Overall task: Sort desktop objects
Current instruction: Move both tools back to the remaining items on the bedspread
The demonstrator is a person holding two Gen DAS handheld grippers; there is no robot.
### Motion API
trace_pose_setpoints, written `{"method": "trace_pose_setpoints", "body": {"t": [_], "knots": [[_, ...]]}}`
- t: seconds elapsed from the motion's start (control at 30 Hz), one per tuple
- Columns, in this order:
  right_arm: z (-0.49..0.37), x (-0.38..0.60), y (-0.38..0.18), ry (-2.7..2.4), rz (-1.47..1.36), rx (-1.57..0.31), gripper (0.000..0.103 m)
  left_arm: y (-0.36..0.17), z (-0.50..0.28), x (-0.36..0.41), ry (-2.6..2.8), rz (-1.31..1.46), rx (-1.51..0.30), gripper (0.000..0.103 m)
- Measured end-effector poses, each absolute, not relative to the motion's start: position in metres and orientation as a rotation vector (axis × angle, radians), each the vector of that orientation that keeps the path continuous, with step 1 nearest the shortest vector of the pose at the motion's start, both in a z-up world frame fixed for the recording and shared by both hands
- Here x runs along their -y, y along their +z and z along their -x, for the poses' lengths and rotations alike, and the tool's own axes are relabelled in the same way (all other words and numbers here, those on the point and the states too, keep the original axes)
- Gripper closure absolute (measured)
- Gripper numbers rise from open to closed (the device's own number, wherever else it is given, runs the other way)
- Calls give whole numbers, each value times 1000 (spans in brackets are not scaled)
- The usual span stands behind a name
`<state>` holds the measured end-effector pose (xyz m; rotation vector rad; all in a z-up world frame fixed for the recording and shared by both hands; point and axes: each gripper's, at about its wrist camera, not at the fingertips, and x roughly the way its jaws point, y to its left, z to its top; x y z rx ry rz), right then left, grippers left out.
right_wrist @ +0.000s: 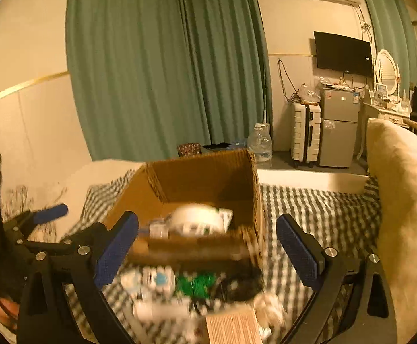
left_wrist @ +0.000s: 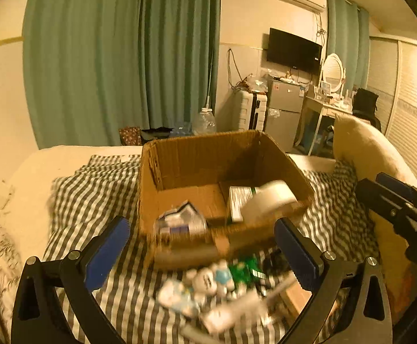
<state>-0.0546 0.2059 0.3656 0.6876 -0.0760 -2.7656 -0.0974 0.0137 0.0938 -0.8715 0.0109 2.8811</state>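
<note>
A brown cardboard box [left_wrist: 208, 172] sits open on a bed covered by a grey-and-white checked blanket [left_wrist: 93, 189]. Inside it lie a roll of white tape [left_wrist: 268, 200], which leans against a flat white printed packet [left_wrist: 238, 200] near the right wall, and a crinkled clear bag with dark and white contents [left_wrist: 181, 220] by the near wall. The left tongs [left_wrist: 202, 253] are spread wide with nothing between the blue pads, hovering over the near edge of the box. The right tongs [right_wrist: 207, 248] are likewise spread wide and empty, facing the same box from a little further right. In front of the box, on the blanket, lies a blurred pile of small things: a white toy figure with a pale blue patch [left_wrist: 211, 279], a green packet [left_wrist: 244, 271], something black [right_wrist: 242, 285], a white tube [right_wrist: 162, 311] and a pale wooden block [right_wrist: 232, 326]; motion blur hides their finer details. A large cream pillow [right_wrist: 403, 200] stands at the right side of the bed. Green curtains [left_wrist: 122, 57] hang behind, and a dark television [left_wrist: 293, 50] is mounted on the far wall above a small grey fridge [left_wrist: 284, 111] and a white suitcase [left_wrist: 252, 110].
</note>
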Motion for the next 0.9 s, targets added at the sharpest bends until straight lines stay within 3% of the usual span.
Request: {"method": "trace_pose_setpoints", "body": {"t": [0.2,0.53,0.9], "knots": [[10,-217,328,-2772,-772,78,5,51,55,-24,2877,977,20,0],[-6,-227,256,-2793,-959,23,5,-53,45,-19,2799,1307,329,0],[28,-222,211,-2722,-1190,-36,5,-99,68,-22,2701,1447,437,0]]}}
